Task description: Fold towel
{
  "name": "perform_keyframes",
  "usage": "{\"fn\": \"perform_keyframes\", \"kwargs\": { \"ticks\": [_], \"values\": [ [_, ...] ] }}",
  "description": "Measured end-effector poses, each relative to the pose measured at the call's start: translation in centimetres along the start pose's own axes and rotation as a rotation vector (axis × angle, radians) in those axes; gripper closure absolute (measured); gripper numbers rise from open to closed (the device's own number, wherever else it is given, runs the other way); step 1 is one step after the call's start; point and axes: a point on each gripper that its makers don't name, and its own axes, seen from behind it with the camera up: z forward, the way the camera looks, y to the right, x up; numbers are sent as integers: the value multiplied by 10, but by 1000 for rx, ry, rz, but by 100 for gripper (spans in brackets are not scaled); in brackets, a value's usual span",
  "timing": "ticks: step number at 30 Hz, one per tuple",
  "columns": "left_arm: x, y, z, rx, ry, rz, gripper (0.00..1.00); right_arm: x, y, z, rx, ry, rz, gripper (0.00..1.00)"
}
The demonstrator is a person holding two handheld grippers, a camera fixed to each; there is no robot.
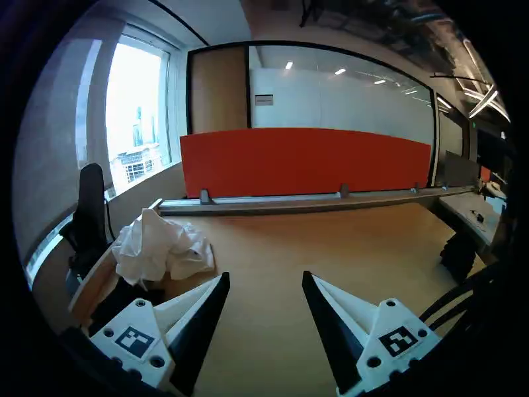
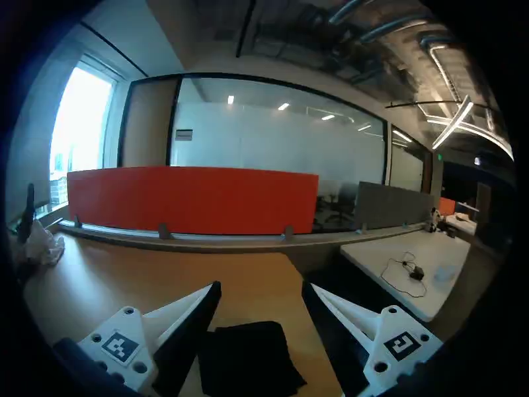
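Note:
A crumpled white towel (image 1: 161, 249) lies in a heap at the left end of the wooden desk (image 1: 317, 264), ahead and left of my left gripper (image 1: 264, 284). That gripper is open, hovering over bare desk with nothing between its fingers. In the right gripper view the same white towel (image 2: 41, 248) is far off at the left edge. My right gripper (image 2: 261, 294) is open too, above a folded black cloth (image 2: 248, 364) that lies flat on the desk just below and between its fingers, not held.
An orange divider panel (image 1: 304, 161) runs along the desk's far edge. A black office chair (image 1: 89, 221) stands past the desk's left end by the window. To the right, a white desk (image 2: 416, 264) carries a cable and small items.

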Motion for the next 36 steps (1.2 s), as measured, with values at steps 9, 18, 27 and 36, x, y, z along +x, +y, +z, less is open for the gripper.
{"fn": "perform_keyframes", "kwargs": {
  "ticks": [9,18,27,36],
  "values": [
    [38,-16,7,31,87,-15,20,23,-19,-2,31,38,-12,6],
    [60,-21,12,22,139,-21,20,49,-56,-1,76,70,-24,6],
    [77,-26,16,8,173,-30,20,76,-115,-1,151,103,-13,6],
    [88,-32,19,-1,197,-41,20,92,-166,0,205,124,-2,6]
  ]
}}
